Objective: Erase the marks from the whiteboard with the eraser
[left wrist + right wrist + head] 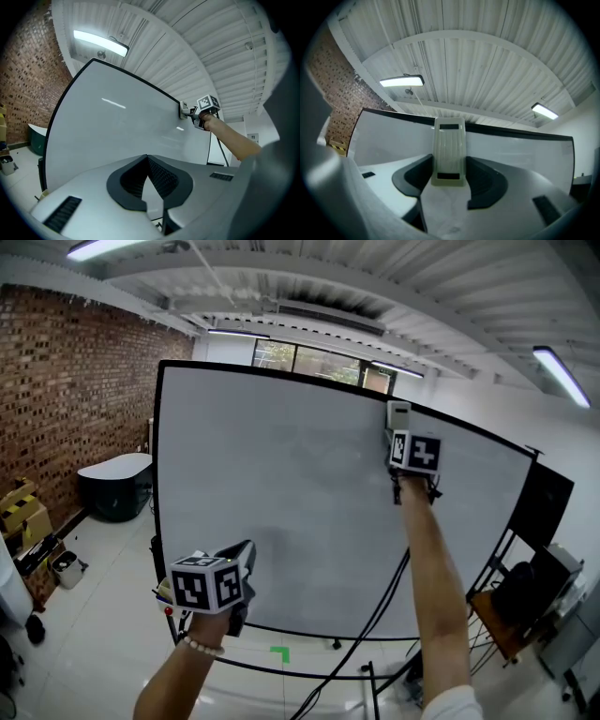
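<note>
A large black-framed whiteboard [281,512] on a rolling stand fills the head view; I can make out only faint smudges on it. My right gripper [399,435] is raised to the board's upper right, near the top edge, and shut on a pale eraser [398,415] pressed flat against the board. The right gripper view shows the eraser [449,150] upright between the jaws of my right gripper [450,172], with the whiteboard [389,136] behind. My left gripper [241,559] hangs low at the left, off the board, shut and empty. From the left gripper [147,161] the whiteboard [108,136] and eraser [183,109] show.
A brick wall [66,399] stands at the left with a dark tub-like table [117,486] and boxes [23,512] along it. Black cables [375,615] hang down past the board's foot. Dark equipment and a chair [525,596] stand at the right. A green tape mark [279,652] is on the floor.
</note>
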### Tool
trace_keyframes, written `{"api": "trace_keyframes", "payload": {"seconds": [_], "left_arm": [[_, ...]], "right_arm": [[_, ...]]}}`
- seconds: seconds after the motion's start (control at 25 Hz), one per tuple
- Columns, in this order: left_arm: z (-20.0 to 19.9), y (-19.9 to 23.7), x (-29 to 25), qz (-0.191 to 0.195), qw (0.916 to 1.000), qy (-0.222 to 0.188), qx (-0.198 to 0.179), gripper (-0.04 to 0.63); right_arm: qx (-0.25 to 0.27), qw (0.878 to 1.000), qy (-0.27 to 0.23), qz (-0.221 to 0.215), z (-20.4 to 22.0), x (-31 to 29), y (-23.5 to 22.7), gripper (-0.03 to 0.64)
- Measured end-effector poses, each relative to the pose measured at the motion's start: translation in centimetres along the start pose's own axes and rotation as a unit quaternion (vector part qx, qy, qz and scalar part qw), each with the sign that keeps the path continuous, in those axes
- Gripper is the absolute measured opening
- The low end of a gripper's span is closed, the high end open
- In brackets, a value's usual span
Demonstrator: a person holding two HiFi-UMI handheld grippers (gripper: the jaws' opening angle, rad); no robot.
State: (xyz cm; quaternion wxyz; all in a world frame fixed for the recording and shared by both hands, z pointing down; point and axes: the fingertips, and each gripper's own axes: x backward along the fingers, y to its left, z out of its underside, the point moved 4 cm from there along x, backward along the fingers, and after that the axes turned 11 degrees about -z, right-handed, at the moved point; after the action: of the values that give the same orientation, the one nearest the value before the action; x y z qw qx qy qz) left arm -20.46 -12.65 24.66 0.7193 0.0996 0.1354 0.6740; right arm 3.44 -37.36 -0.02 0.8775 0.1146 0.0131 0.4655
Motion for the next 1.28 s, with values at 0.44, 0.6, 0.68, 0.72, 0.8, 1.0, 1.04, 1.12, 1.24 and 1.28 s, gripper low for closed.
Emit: {"api": "trace_keyframes", "payload": {"seconds": [0.44,0.6,0.68,0.72,0.8,1.0,1.04,1.12,1.24,1.28], "left_arm": [[-5.1,4.5,-6.8,0.083,0.9952,0.009,-0.050,-0.012],[-7.1,3.0,-9.2,0.122,0.9905,0.002,-0.063,-0.012],[-7.3,2.3,-9.9,0.136,0.9886,0.000,-0.063,-0.012],[-7.4,2.3,-10.2,0.144,0.9876,0.001,-0.061,-0.012],[-7.4,2.6,-10.8,0.161,0.9852,0.007,-0.059,-0.012],[-7.7,3.8,-11.4,0.193,0.9795,0.023,-0.053,-0.012],[-7.7,4.2,-11.3,0.198,0.9784,0.026,-0.054,-0.012],[-8.1,5.6,-10.9,0.206,0.9765,0.031,-0.055,-0.012],[-8.8,8.2,-10.2,0.214,0.9744,0.039,-0.055,-0.012],[-8.9,9.0,-9.9,0.217,0.9737,0.043,-0.055,-0.012]], "right_arm": [[0.050,0.999,0.007,-0.008,-1.4,-2.3,7.3,0.247],[0.056,0.998,0.017,-0.006,-2.2,-3.0,7.6,0.249],[0.053,0.998,0.020,-0.005,-2.2,-3.1,7.9,0.249],[0.050,0.999,0.020,-0.006,-2.2,-3.2,8.3,0.249],[0.042,0.999,0.018,-0.007,-2.3,-3.7,9.6,0.249],[0.041,0.999,0.022,-0.005,-2.8,-5.0,13.4,0.249],[0.041,0.999,0.023,-0.003,-2.8,-5.2,14.0,0.249],[0.041,0.999,0.024,0.001,-3.0,-5.6,15.7,0.249],[0.036,0.999,0.025,0.007,-3.5,-6.5,18.4,0.249],[0.035,0.999,0.025,0.008,-3.7,-6.7,19.3,0.249]]}}
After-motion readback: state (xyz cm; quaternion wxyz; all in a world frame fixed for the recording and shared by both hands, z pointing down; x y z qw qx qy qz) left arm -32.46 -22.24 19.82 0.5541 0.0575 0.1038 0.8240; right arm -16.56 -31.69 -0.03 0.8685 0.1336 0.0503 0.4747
